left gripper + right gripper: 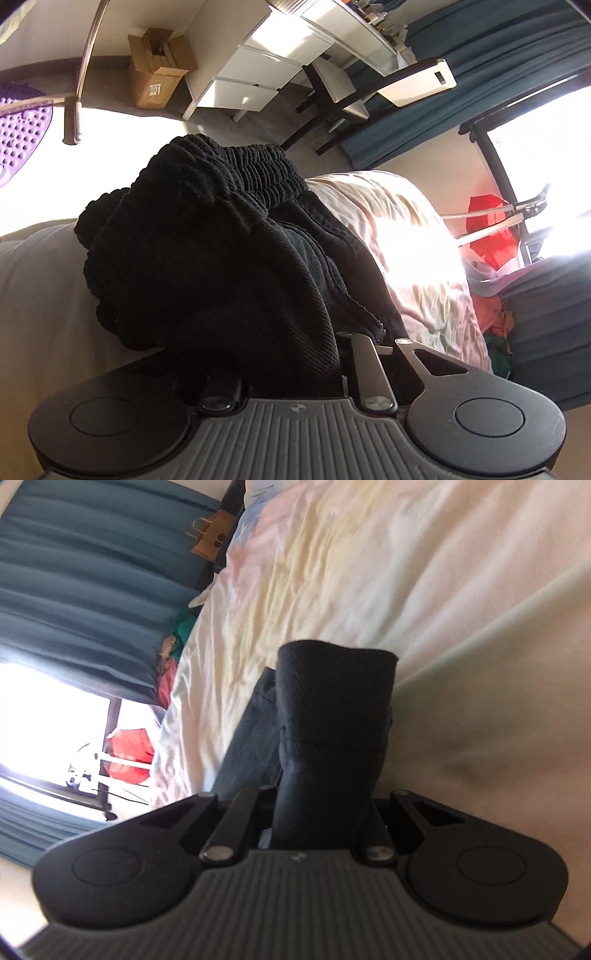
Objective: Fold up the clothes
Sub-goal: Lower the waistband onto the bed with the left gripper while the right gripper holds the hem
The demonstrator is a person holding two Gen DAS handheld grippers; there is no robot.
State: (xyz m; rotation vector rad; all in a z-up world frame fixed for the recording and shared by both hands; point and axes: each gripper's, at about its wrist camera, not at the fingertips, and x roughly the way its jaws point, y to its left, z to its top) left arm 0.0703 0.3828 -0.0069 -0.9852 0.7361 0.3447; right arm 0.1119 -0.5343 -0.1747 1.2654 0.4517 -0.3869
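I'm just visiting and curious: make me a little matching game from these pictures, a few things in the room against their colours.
Things:
1. Curtain
2. Garment held in the left hand-held gripper
3. Cardboard box
4. Studded mat

Colours:
A. purple
B. brown
C. teal blue
D. black

Pairs: 1-C, 2-D, 3-B, 4-A

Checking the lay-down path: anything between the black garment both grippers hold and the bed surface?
Nothing visible. The left gripper and right gripper are each shut on the black garment, which bunches right at the fingers. The bedsheet beyond it is bare and only wrinkled; the clutter sits off the bed's edge.
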